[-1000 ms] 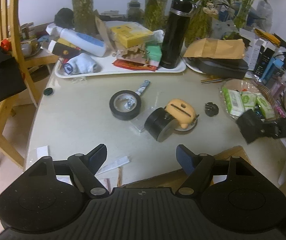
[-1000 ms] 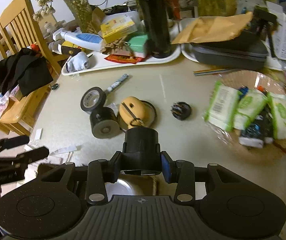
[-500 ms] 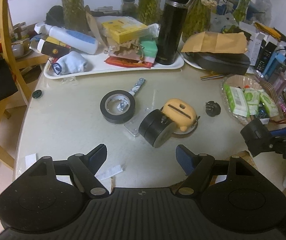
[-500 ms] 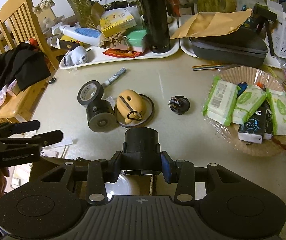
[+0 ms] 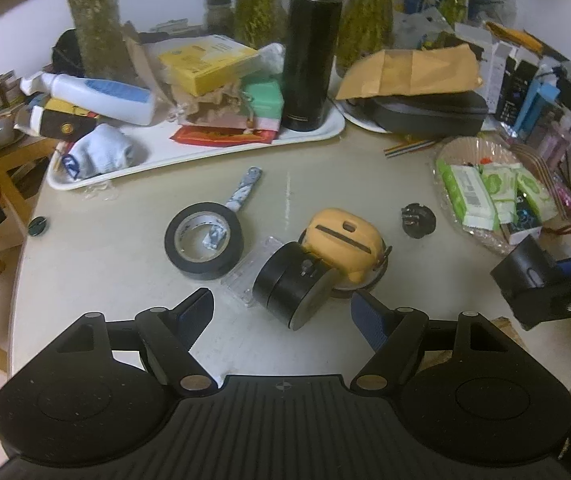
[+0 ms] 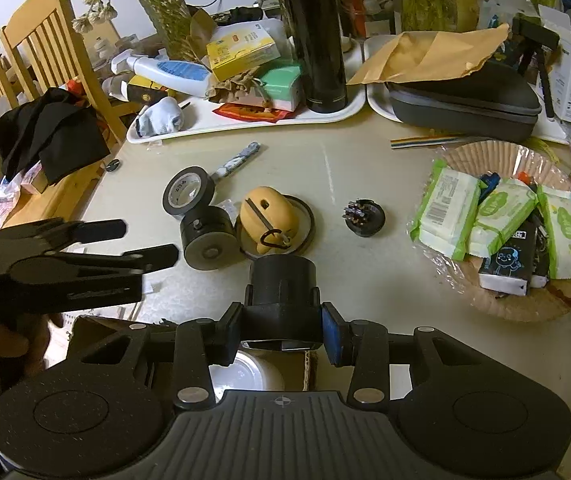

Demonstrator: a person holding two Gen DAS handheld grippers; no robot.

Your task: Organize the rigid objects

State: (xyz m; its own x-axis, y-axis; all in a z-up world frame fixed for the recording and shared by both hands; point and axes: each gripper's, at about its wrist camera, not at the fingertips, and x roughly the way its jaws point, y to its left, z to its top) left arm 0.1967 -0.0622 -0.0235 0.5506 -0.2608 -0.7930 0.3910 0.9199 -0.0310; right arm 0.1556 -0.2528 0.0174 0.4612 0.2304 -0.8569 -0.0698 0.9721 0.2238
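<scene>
While my left gripper (image 5: 281,310) hangs low over the near edge of the table (image 5: 97,268) with its jaws spread wide and nothing between them, the thing it faces is the black cylinder (image 5: 291,286), just ahead and a touch right of centre in the left wrist view. It lies on its side, its long axis running from the flat grey end face, which points toward me, back up to the upper left. That puts the round body across my gap, so I judge a straight push forward would bracket it. My left is the nearer one; my right gripper (image 6: 281,330) is already busy, clamped on a black cap-like part (image 6: 281,286).

Left to right around the cylinder: the roll of black tape (image 5: 204,246) sits just beside it at centre left, with a patterned pen (image 5: 244,188) poking out behind. A clear plastic piece (image 5: 251,276) lies flat, touching the cylinder's left flank. On its right the yellow case (image 5: 343,246) leans against it, sitting on a ring-shaped lid (image 6: 307,224). That contact is my worry: the right finger has little room there. Further right, well apart, a small black plug (image 5: 418,220), then the basket of wipes (image 5: 481,152).
</scene>
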